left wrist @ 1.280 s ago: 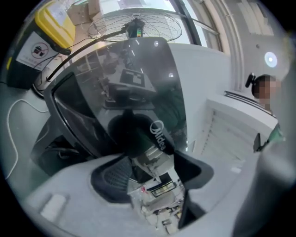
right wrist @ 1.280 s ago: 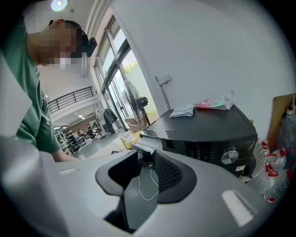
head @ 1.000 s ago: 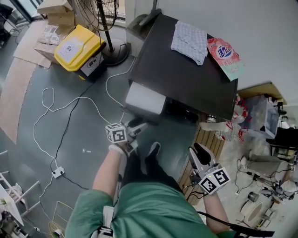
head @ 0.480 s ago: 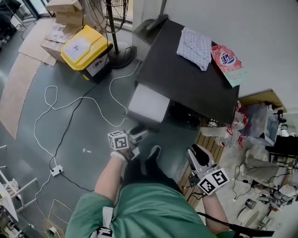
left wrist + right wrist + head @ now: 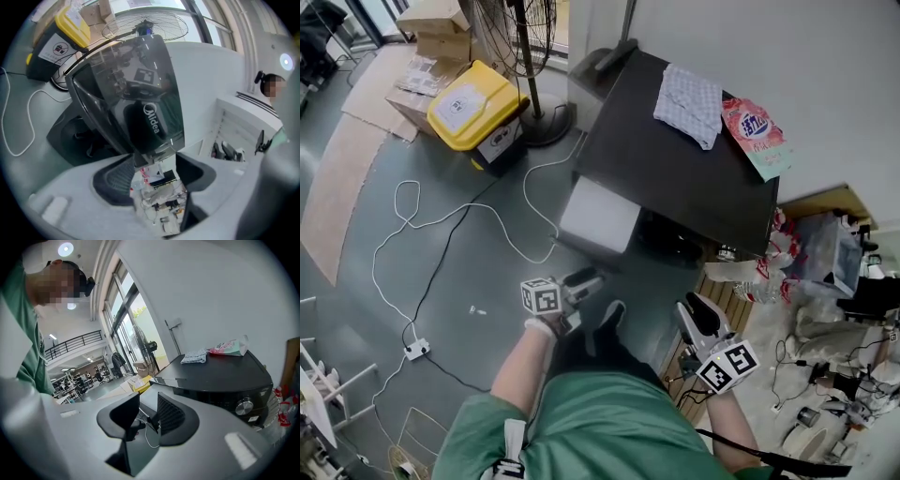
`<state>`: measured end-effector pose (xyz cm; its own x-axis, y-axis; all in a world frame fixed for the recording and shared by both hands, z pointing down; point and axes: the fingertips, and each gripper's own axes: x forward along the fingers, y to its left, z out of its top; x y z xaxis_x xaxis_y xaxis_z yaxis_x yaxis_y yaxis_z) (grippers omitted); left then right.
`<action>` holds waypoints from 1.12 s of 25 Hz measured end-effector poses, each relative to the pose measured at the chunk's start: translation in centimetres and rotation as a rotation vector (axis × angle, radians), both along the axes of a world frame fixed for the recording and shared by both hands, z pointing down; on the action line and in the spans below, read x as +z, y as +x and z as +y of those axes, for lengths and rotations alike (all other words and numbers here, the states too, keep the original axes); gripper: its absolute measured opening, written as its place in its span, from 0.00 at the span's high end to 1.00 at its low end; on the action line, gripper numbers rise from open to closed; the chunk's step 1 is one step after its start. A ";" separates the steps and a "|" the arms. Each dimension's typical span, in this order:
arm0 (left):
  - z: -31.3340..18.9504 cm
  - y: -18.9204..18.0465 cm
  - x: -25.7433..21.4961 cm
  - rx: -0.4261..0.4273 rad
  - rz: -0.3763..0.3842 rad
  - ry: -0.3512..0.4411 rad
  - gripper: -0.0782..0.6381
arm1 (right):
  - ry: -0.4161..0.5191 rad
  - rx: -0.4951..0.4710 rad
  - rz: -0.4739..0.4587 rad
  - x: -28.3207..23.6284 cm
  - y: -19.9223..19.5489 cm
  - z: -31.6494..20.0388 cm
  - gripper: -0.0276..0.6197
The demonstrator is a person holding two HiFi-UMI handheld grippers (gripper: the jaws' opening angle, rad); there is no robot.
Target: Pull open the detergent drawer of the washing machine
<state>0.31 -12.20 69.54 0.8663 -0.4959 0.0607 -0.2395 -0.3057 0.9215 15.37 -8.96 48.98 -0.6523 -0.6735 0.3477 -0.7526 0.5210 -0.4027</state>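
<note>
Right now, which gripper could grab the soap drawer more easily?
Left, probably. The left gripper is just in front of the pulled-out detergent drawer, with its jaws apart and nothing between them. The right gripper is farther off to the side, and its jaws are apart too.

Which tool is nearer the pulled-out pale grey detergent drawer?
The left tool, jaws apart and empty, just in front of the pale grey detergent drawer. The right tool, also open, sits farther off to the side.
</note>
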 end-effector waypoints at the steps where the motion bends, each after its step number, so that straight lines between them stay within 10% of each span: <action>1: 0.3 0.0 0.0 0.007 -0.016 -0.002 0.51 | 0.004 0.000 -0.001 -0.2 0.0 -0.1 0.78; 9: -0.2 -3.1 -6.0 -0.079 -0.167 0.057 0.54 | 0.047 0.050 0.003 -2.0 1.4 -1.6 0.78; 20: -3.5 -5.5 -19.7 -0.209 -0.760 0.436 0.73 | 0.238 0.244 0.182 -7.6 5.2 -6.0 0.81; 28: -4.9 -4.0 -29.7 -0.338 -0.847 0.609 0.79 | 0.373 0.182 0.154 -12.5 3.0 -7.5 0.81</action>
<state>-3.71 -17.06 39.80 0.4732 -0.8487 0.2364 -0.8809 -0.4534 0.1357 18.34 -16.49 36.49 -0.4707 -0.8706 0.1430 -0.8823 0.4625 -0.0880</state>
